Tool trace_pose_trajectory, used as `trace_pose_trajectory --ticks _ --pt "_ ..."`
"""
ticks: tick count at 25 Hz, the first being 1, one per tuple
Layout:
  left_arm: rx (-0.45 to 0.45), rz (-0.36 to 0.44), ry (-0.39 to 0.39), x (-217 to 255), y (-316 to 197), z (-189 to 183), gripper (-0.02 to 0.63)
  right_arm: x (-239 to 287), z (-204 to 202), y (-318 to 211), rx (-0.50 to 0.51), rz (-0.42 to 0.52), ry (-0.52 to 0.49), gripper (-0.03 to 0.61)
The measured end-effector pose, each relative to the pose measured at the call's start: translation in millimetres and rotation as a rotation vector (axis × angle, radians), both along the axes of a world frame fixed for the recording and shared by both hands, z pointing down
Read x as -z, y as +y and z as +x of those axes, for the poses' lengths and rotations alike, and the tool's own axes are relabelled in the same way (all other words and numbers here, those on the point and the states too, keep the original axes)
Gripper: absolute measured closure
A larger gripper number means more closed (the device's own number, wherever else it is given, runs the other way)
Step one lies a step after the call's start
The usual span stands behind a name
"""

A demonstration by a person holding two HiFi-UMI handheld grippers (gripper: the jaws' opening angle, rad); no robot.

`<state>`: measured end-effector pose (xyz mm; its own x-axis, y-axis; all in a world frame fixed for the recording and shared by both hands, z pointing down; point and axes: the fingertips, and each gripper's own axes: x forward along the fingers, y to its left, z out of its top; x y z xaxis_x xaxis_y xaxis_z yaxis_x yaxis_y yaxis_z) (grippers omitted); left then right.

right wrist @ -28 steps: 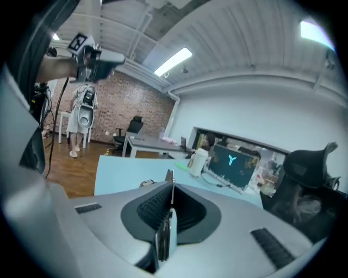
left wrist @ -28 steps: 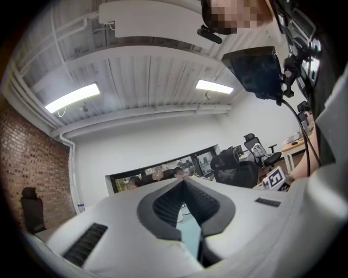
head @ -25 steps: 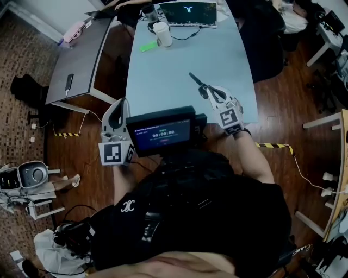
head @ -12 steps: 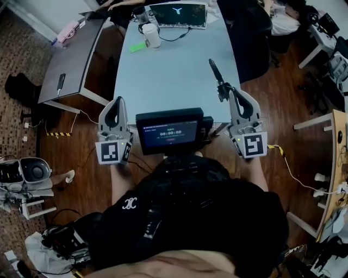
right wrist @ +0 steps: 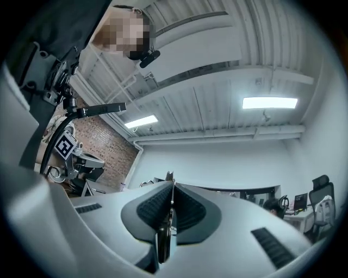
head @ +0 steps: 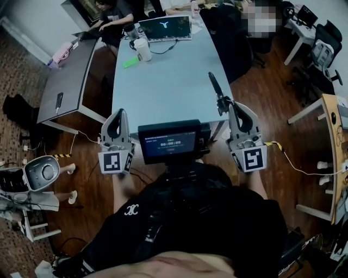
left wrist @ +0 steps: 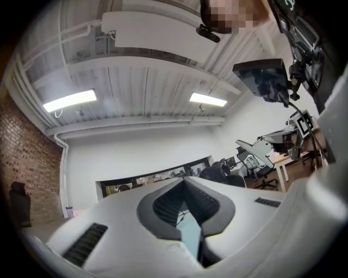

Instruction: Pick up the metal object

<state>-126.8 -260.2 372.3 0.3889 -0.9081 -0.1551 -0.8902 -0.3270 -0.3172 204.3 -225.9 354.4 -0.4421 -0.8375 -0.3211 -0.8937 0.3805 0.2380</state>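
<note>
A dark, slim metal object juts up and to the left out of my right gripper, whose jaws are shut on it above the right front corner of the pale blue table. In the right gripper view the metal object shows edge-on between the ribbed pads of the right gripper, its tip poking out past them. My left gripper is held upright at the table's front left corner. In the left gripper view, the left gripper has its tips together and nothing between them.
A small screen on a rig sits between the grippers. At the table's far end are a white cup, a green item and a dark mat. A grey side table stands left, a person sits beyond, chairs right.
My right gripper swung from leaning left over the table to upright at its right front corner, carrying the metal object. The left gripper barely moved. The head view tipped farther forward.
</note>
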Motion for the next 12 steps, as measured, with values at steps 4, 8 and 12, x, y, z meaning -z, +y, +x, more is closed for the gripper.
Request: trace_pose_trajectory --ticks 4,8,12 --pt "-0.036 0.0 0.0 1 44 -18 0.6 -1 -18 58 -0.038 -0.009 0.006 0.592" --pt "-0.068 0.001 -0.009 -5 102 -47 0.6 -5 -41 127 -0.084 -0.002 0.008 0.592" --pt "-0.09 -0.026 -0.007 -20 161 -77 0.6 -4 -65 200 -0.123 0.008 -0.029 0.592"
